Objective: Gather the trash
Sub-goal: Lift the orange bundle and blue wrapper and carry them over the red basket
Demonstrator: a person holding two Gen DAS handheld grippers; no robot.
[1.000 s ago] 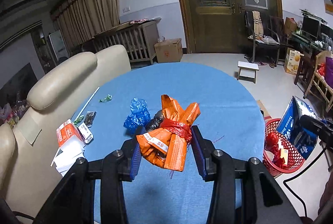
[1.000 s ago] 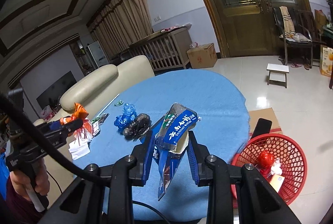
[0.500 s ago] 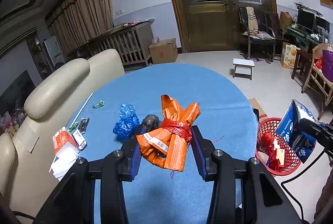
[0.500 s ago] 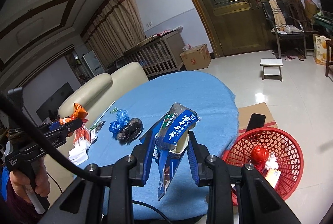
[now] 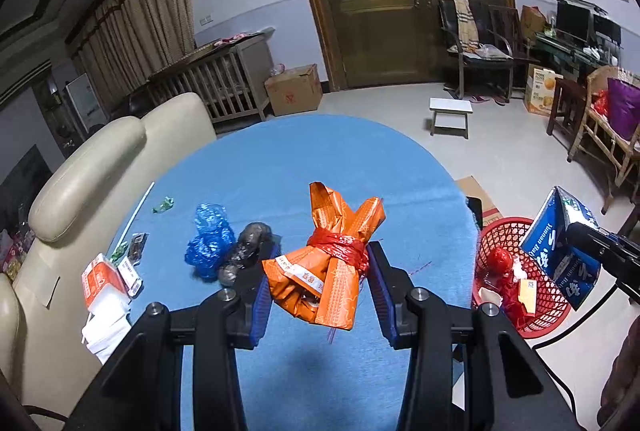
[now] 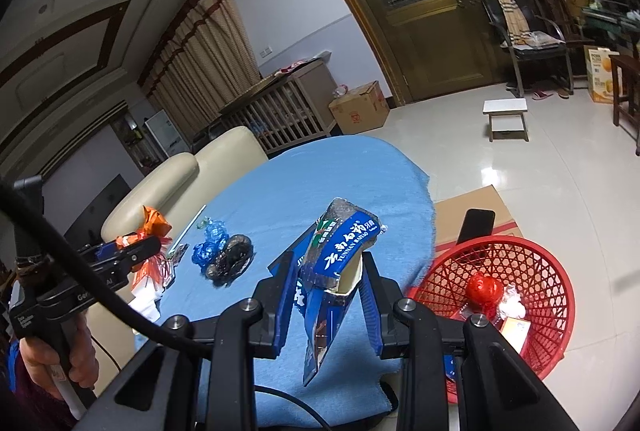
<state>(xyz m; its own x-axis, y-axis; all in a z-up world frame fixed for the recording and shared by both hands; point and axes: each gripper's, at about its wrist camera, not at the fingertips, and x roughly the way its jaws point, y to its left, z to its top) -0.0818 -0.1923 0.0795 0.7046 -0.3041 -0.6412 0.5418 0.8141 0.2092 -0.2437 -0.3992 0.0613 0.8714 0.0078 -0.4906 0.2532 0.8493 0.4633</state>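
Left wrist view: left gripper (image 5: 320, 283) clamped narrowly on an orange wrapper bundle (image 5: 326, 263) tied with red string, held aloft above the blue table (image 5: 360, 167). Compared with a second ago, more of the red basket (image 5: 532, 315) now visible at the lower right edge, and the table litter shifted leftward in frame: a slow sideways carry toward the basket, grip unchanged. Left behind on the cloth: a crumpled blue bag (image 5: 208, 243), a dark wad (image 5: 248, 251) touching it, small packets (image 5: 132, 263) and white paper (image 5: 106, 323) near the sofa side. At far right, the blue toothpaste box (image 5: 560, 247), poised above the basket.

Right wrist view: right gripper (image 6: 324, 287) pinched fully tight on the blue toothpaste box (image 6: 340, 255), flattened, its lower end dangling below the fingers. Red basket (image 6: 516, 255) larger and nearer than a second ago, just right of the gripper, already holding a red ball (image 6: 484, 287) and scraps. Left gripper (image 6: 132, 251) at far left, gripped by a hand (image 6: 64, 363), orange wrapper bundle (image 6: 152, 227) in it.

Meaning: both items close to the drop, likely box first; several pieces yet to be gathered from the table.
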